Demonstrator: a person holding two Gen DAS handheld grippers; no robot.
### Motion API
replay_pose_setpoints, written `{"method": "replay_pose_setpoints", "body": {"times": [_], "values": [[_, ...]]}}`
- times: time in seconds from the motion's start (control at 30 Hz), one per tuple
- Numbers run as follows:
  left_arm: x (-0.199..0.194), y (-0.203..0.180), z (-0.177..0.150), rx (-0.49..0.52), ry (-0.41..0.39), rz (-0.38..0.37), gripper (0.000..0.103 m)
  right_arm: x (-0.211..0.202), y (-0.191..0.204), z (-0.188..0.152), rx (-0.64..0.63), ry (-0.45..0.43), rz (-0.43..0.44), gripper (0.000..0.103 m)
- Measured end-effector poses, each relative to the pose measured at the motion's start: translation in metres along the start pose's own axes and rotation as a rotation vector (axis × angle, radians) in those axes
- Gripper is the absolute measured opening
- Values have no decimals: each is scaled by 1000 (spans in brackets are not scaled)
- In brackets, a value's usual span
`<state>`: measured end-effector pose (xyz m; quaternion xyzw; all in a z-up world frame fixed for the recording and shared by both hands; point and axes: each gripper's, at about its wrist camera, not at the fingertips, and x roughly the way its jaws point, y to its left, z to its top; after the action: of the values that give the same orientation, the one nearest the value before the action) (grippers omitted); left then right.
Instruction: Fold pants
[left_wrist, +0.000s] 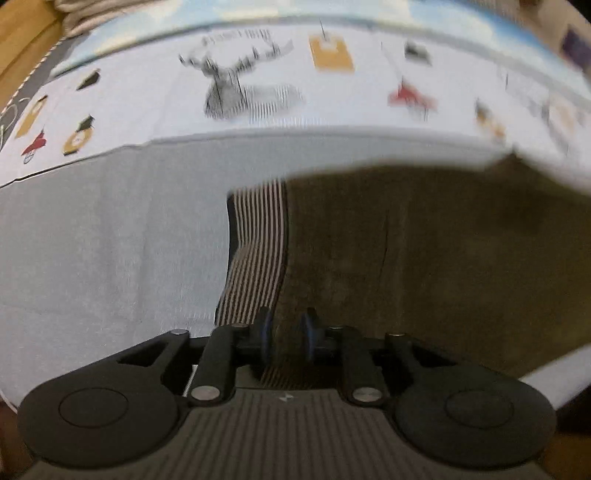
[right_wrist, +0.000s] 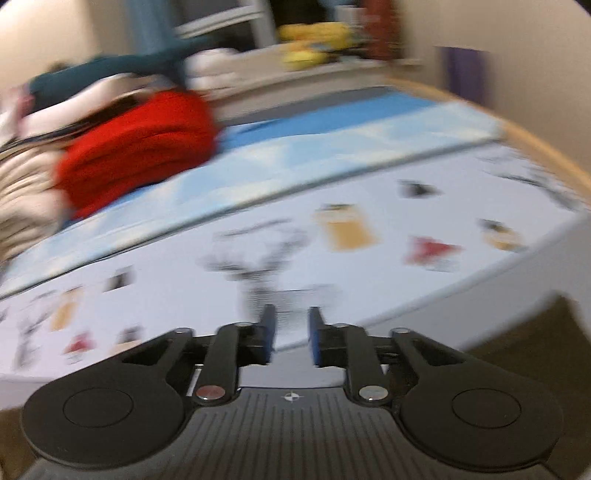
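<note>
My L gripper (left_wrist: 288, 338) hangs narrow over the pants (left_wrist: 388, 266), striped waistband (left_wrist: 258, 258) running 12 to 6; can't tell if pinched. R gripper (right_wrist: 291, 339) narrow, empty, over bedsheet (right_wrist: 369, 280), pants at its 4. L nearer.

Olive-brown pants (left_wrist: 406, 251) with a brown-and-cream striped waistband (left_wrist: 258, 258); white sheet (left_wrist: 147, 103) printed with a grey deer (left_wrist: 225, 88); red clothes (right_wrist: 140, 147) far left

Home bedroom: a bed with printed sheet (right_wrist: 332, 266), a clothes pile including a red garment (right_wrist: 140, 147) at its far edge, cluttered shelf (right_wrist: 314, 48) behind.
</note>
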<state>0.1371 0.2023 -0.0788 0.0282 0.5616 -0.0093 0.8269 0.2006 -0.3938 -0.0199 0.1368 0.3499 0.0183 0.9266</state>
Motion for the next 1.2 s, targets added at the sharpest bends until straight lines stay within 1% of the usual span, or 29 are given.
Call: {"method": "replay_pose_setpoints", "body": {"times": [0.03,0.07,0.13,0.2,0.27,0.33,0.47,0.5,0.53,0.6,0.63,0.67,0.7,0.77,0.8,0.9,1.0,1.07,1.13,1.2], "values": [[-5,0,2,-12,-20,0,29,7,17,0,-29,13,49,15],[-8,0,4,-22,-34,4,29,16,35,-2,-62,38,113,15],[-10,3,4,-41,-38,10,29,34,66,-7,-112,111,227,16],[-9,4,5,-56,-35,17,29,52,99,-16,-175,170,285,18],[-10,3,7,-66,-39,17,29,71,125,-25,-230,231,325,22],[-13,2,10,-66,-50,16,29,89,143,-34,-241,292,356,31],[-13,2,15,-60,-64,19,29,127,164,-40,-153,396,402,35],[-12,1,16,-60,-64,16,29,134,167,-44,-142,426,410,38],[-13,1,17,-58,-66,14,29,142,172,-49,-149,458,404,41],[-14,0,19,-54,-73,8,29,156,179,-57,-189,513,364,41],[-14,0,20,-54,-76,4,29,163,182,-60,-207,526,354,39],[-14,0,21,-54,-76,3,29,167,183,-59,-216,514,349,34],[-14,-1,22,-53,-77,3,29,169,181,-55,-201,493,369,10],[-15,-1,24,-54,-81,5,29,170,181,-43,-157,437,414,10],[-15,-1,26,-58,-86,7,29,171,182,-39,-158,418,417,9],[-14,-2,30,-63,-84,4,29,179,188,-44,-217,384,387,9],[-12,-10,32,-42,-76,-4,29,187,194,-54,-268,385,349,9],[-10,-15,32,-21,-66,-14,29,187,195,-57,-275,376,328,10],[-6,-19,30,0,-51,-15,29,190,196,-56,-277,369,318,10],[3,-20,26,17,-9,-6,29,186,196,-53,-285,356,303,10]]}}
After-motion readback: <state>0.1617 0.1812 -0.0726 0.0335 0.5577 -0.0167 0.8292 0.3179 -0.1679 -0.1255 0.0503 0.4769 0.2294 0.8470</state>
